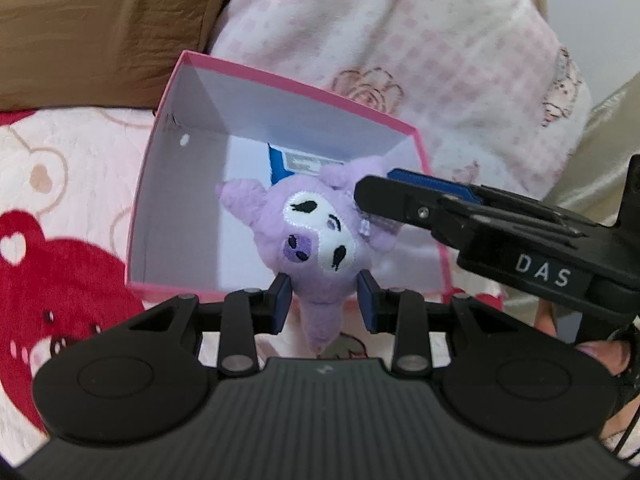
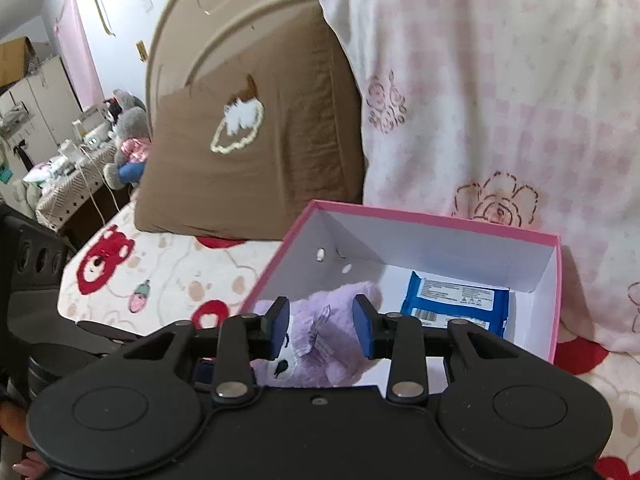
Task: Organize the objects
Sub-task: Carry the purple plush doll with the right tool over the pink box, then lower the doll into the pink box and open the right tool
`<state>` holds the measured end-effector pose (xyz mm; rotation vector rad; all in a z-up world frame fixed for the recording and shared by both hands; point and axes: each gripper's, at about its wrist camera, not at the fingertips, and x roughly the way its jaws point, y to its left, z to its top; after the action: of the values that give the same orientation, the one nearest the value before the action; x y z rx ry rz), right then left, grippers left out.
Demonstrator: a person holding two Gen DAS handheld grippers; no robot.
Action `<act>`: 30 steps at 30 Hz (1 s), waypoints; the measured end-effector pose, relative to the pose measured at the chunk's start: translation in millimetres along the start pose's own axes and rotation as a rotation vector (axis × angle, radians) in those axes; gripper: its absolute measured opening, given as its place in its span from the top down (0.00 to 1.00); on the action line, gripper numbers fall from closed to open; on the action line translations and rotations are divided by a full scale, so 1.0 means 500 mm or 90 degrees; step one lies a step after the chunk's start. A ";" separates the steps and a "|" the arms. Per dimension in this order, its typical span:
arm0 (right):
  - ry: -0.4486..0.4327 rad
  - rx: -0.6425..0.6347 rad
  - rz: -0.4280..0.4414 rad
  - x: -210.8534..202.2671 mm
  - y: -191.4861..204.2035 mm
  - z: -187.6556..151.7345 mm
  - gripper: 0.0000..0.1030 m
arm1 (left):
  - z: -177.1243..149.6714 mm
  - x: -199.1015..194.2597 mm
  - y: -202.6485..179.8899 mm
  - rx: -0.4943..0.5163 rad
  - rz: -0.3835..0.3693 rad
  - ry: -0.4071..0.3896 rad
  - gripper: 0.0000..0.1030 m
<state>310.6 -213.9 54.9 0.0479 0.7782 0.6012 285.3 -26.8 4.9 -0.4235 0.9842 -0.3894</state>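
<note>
Both tongs meet at one purple plush toy (image 1: 316,236) hanging over the pink box (image 1: 280,84). Left gripper (image 1: 326,300) is clenched on the toy's lower tapering part, its blue pads (image 1: 282,300) pressing the fur from either side. Right gripper (image 2: 322,326) comes in from the right side of the left wrist view; in its own camera the toy sits between its two blue pads (image 2: 366,330), and the fur seems to touch them, though I cannot tell for certain that they squeeze it.

Count: two grippers, one plush toy, one open box with white inner walls, one blue packet (image 2: 456,306) lying flat on the box floor towards the far right corner. Two small holes show in the box's left wall.

Around the box: a brown pillow (image 2: 256,152) stands against the headboard (image 2: 224,12) behind and to the left, and a pink-and-white floral blanket (image 2: 480,100) rises close behind the box's far wall and to its right. The box rests on a bedspread printed with red bears (image 1: 60,264).

Inside the box the left half of the floor is bare; the packet takes the far right part. The toy's head hangs above the near right part of the opening, with the right gripper crossing over the box's right rim. Beyond the bed's left edge stands a cluttered table (image 2: 68,184).
</note>
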 end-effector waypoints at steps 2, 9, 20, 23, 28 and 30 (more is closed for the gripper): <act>0.005 -0.002 -0.005 0.022 -0.013 0.003 0.65 | 0.007 0.015 0.002 0.021 0.013 -0.015 0.68; 0.027 0.004 -0.018 0.094 -0.066 0.018 0.69 | 0.038 0.072 -0.001 0.114 0.075 -0.042 0.68; 0.072 -0.009 -0.005 0.193 -0.103 0.064 0.70 | 0.091 0.162 0.041 0.138 0.109 -0.014 0.68; 0.095 0.008 0.009 0.216 -0.116 0.059 0.76 | 0.101 0.171 0.038 0.154 0.088 -0.012 0.72; 0.117 -0.013 0.011 0.258 -0.100 0.032 0.79 | 0.104 0.212 0.028 0.188 0.139 0.031 0.72; 0.125 0.015 0.014 0.266 -0.114 0.028 0.79 | 0.103 0.220 0.041 0.178 0.135 0.041 0.72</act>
<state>421.6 -189.3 -35.5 0.0192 0.9762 0.6242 387.0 -55.5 -58.8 -0.0529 1.0093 -0.3433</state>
